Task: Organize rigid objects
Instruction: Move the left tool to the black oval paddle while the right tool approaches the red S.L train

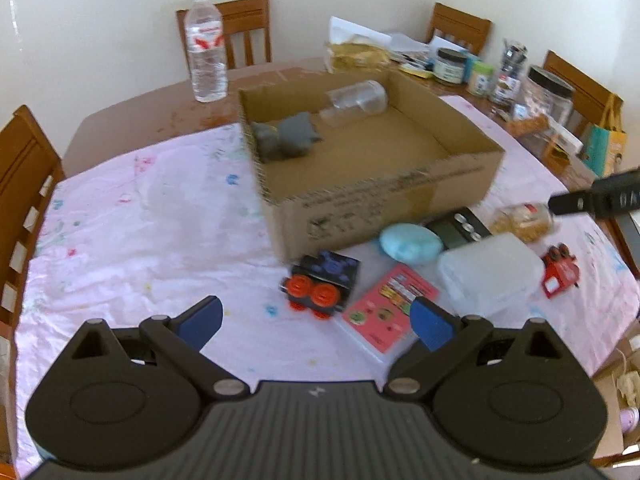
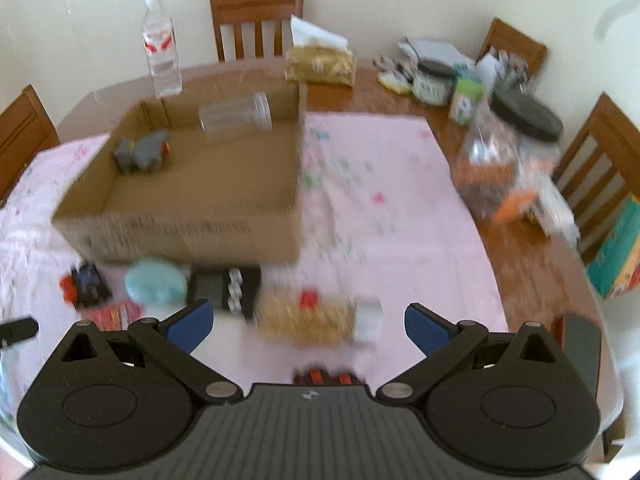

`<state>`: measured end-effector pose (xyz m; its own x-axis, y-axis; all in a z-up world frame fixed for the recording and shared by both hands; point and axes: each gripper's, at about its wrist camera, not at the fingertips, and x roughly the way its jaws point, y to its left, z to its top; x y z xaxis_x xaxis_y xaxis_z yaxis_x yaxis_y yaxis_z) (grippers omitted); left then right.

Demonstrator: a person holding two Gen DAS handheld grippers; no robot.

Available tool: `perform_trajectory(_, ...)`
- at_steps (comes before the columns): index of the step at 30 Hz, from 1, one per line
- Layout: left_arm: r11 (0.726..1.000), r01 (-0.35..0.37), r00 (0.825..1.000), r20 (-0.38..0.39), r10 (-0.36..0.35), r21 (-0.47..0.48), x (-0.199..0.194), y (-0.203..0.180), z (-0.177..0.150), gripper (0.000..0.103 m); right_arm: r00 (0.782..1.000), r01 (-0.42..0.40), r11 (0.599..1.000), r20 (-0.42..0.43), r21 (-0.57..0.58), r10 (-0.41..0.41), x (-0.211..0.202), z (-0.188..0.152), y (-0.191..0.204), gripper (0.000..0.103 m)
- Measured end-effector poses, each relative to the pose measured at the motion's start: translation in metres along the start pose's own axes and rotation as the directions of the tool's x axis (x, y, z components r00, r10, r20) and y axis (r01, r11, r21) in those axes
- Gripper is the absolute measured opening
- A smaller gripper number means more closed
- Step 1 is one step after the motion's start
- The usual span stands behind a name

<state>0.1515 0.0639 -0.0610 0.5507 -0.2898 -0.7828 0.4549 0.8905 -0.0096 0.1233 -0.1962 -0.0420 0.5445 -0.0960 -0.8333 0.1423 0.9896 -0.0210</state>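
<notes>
Two things lie in the cardboard box (image 1: 384,196): clear jar (image 1: 356,102), grey toy (image 1: 286,140).

Bare pink cloth (image 1: 140,220) lies left of the cardboard box (image 1: 380,200); toys crowd its near wall.

1. a home dining room: wooden slat-back chairs (image 2: 256,20) ring a wooden bench (image 2: 400,96) against a plain cream wall.
2. a pink printed cloth (image 1: 140,216) covers the bench.
3. jars (image 1: 450,65), a tissue pack (image 2: 320,65) and a water bottle (image 1: 205,46) stand at its far side.
</notes>
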Motion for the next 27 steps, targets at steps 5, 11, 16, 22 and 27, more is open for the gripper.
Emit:
perform_trajectory(5,1.000,-0.015,0.999,-0.032,0.015,0.008,0.006,-0.026,-0.012,0.100,0.996,-0.037,0.999,-0.083,0.003,0.037,0.019,-0.038,-0.015,0.103)
perform_trajectory(11,0.998,-0.043,0.997,-0.069,0.047,0.049,0.019,-0.058,-0.035,0.100,0.994,-0.064,0.997,-0.093,-0.044,0.060,0.037,-0.062,-0.022,0.103)
perform_trajectory(16,0.998,-0.065,0.994,-0.088,0.066,0.015,0.029,-0.064,-0.047,0.100,0.994,-0.080,0.994,-0.080,-0.081,0.073,0.051,-0.067,-0.022,0.103)
perform_trajectory(22,0.993,-0.111,0.989,-0.099,0.106,-0.049,0.038,-0.058,-0.054,0.100,0.997,-0.066,0.990,-0.044,-0.121,0.062,0.059,-0.066,-0.015,0.103)
perform_trajectory(27,0.985,-0.126,0.987,-0.114,0.113,-0.115,0.038,-0.041,-0.059,0.100,0.998,-0.061,0.992,-0.023,-0.114,0.059,0.058,-0.068,-0.015,0.103)
